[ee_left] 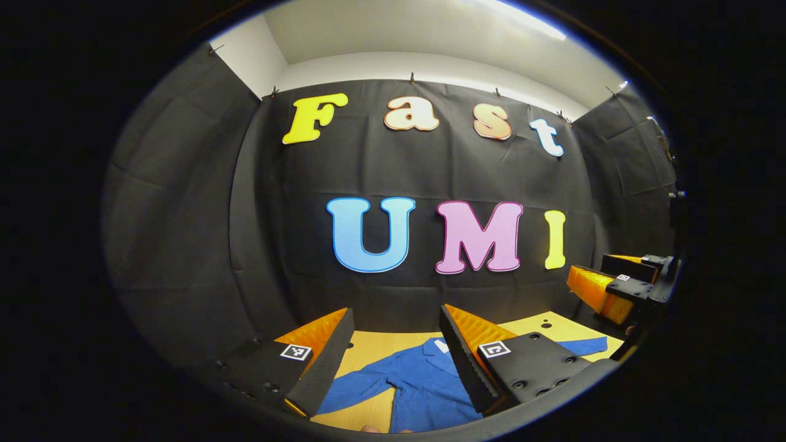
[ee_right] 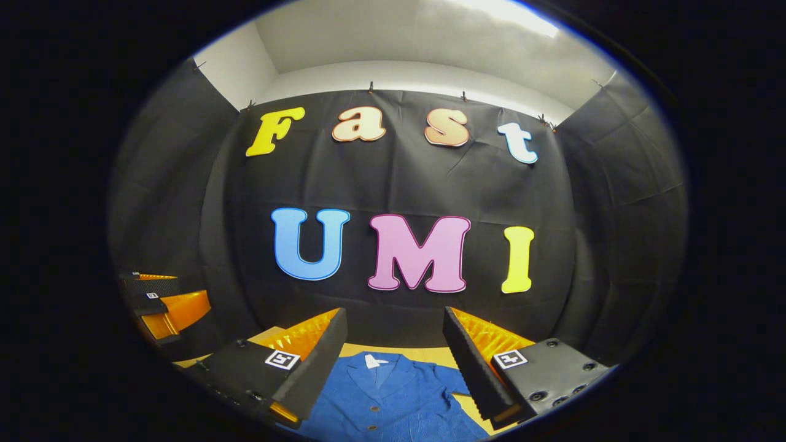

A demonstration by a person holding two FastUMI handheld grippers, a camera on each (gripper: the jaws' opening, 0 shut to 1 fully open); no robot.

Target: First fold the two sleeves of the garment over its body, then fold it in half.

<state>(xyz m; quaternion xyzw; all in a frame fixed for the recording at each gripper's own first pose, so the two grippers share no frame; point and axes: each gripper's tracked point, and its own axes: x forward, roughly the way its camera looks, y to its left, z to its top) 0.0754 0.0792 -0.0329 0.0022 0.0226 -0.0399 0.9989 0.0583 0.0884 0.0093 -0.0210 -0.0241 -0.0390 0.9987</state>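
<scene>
Fingers first in the left gripper view: the left hand-held gripper (ee_left: 396, 359) hangs above the counter (ee_left: 368, 344) with its jaws spread wide and nothing between them, both fingers tilted forward toward the black cloth wall (ee_left: 417, 172). Down through that gap lies the blue garment (ee_left: 424, 383), spread flat on the yellow counter top, collar toward the wall, one sleeve (ee_left: 359, 383) stretched out to the left side of the picture and the other sleeve (ee_left: 586, 345) reaching out past the right finger; neither sleeve is folded over the body. Farther off at the right edge of this view, the right hand-held gripper floats well clear of the shirt, raised against the cloth. Over to the right gripper view, and the right hand-held gripper (ee_right: 393, 362) is also parted wide, gripping nothing, hovering above the garment (ee_right: 393, 399). Between its fingers sits the collar with a small white tag (ee_right: 372, 361) at the neck, and buttons run down the front of the shirt. One sleeve start shows beside the right finger, lying on the counter (ee_right: 424, 353). At the left edge of this view the left hand-held gripper (ee_right: 159, 304) is held up off the surface, apart from the cloth of the shirt, with the booth wall (ee_right: 393, 178) behind
</scene>
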